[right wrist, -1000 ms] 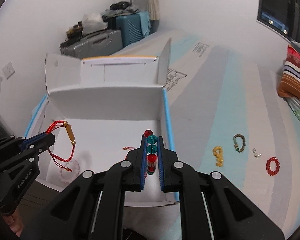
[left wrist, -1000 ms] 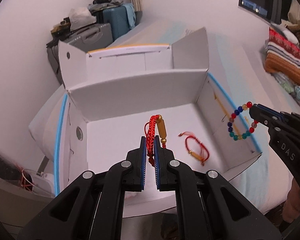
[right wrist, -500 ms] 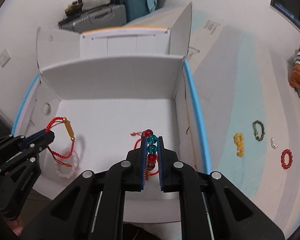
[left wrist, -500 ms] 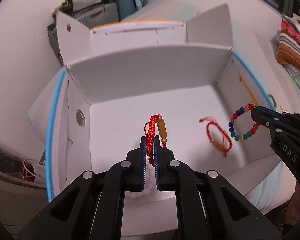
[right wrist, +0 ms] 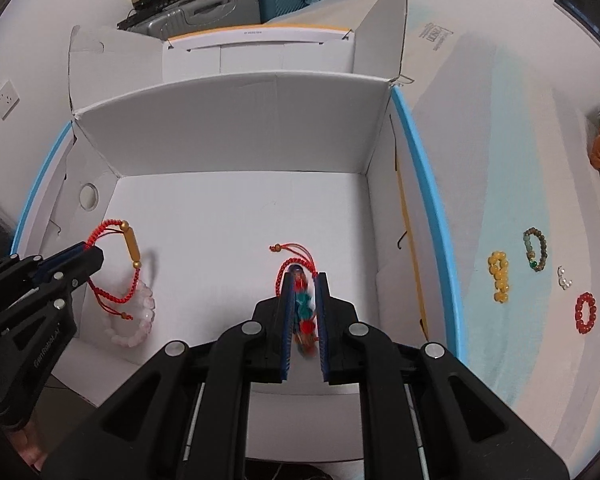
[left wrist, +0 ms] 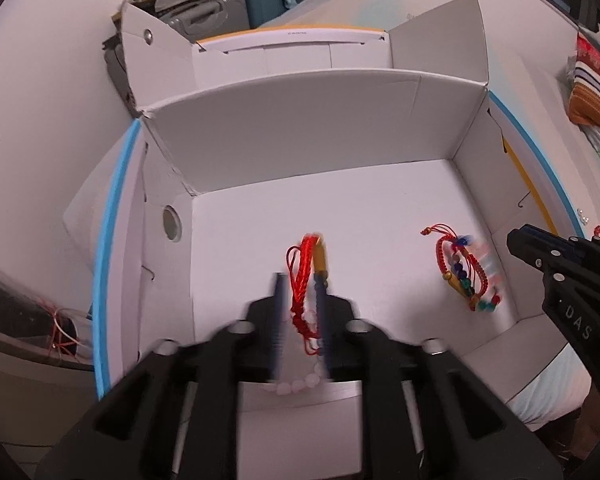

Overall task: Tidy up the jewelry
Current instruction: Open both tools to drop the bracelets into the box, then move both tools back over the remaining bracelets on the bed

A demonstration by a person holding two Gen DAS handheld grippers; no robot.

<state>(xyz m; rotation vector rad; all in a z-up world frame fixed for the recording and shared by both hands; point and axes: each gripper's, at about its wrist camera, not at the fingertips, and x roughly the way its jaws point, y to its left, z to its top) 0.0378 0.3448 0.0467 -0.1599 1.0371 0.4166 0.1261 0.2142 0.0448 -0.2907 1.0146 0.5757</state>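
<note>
Both grippers hover over an open white cardboard box (left wrist: pixel 300 140) (right wrist: pixel 236 128). My left gripper (left wrist: pixel 298 280) (right wrist: pixel 86 254) has its jaws parted, and the red cord bracelet with a gold tube (left wrist: pixel 306 268) (right wrist: pixel 118 264) hangs loose between them above a pale pink bead bracelet (right wrist: pixel 134 324). My right gripper (right wrist: pixel 304 280) (left wrist: pixel 516 240) is open. The multicoloured bead bracelet (right wrist: pixel 304 312) (left wrist: pixel 476 280) is blurred between its fingers, dropping onto a second red cord bracelet (left wrist: pixel 450 256) on the box floor.
On the striped bedsheet right of the box lie a yellow bead bracelet (right wrist: pixel 499 276), a green-brown bracelet (right wrist: pixel 536 249), small clear beads (right wrist: pixel 564 278) and a red bead bracelet (right wrist: pixel 586 312). Suitcases (right wrist: pixel 220 8) stand behind the box.
Both grippers moved in over the box and lower. Both sets of jaws opened. The multicoloured bracelet left the right gripper and falls onto the red cord bracelet; the left's red bracelet is loose.
</note>
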